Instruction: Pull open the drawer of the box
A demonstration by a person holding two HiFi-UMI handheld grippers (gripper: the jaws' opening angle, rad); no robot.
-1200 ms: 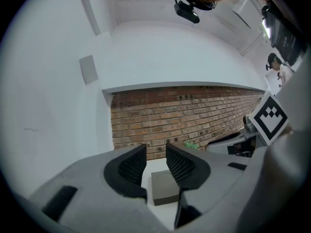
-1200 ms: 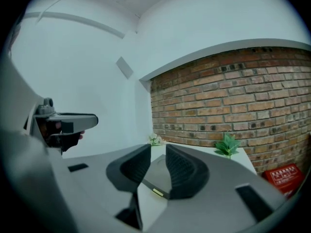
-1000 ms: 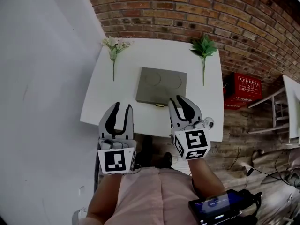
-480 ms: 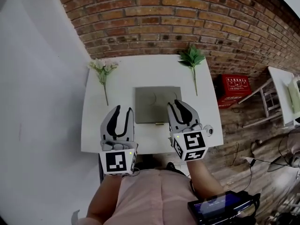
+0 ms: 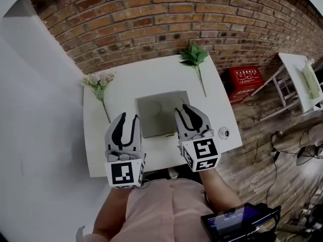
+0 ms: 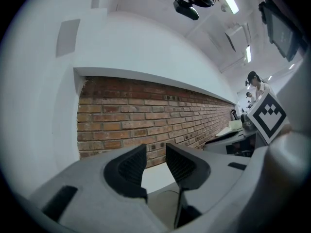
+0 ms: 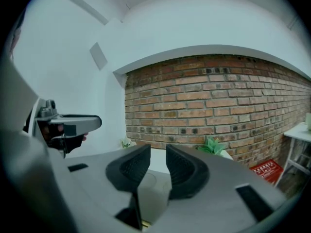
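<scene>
Grey box (image 5: 157, 112) at the centre of the white table (image 5: 146, 77), gold drawer handle (image 5: 170, 134) facing you. Your right gripper (image 5: 185, 110) hovers over its near right corner, jaws just opened wider and empty. Your left gripper (image 5: 128, 120) is beside its left edge, jaws apart and empty.

A white table (image 5: 146, 77) stands against a red brick wall (image 5: 176, 14) at 12 o'clock, with a plain white wall (image 5: 35, 115) at 9 o'clock. A wooden floor (image 5: 262, 140) spreads toward 3 o'clock, where a red crate (image 5: 244, 78) sits by the bricks near another white table (image 5: 295, 67). Strip lights (image 6: 230, 2) glow overhead.
</scene>
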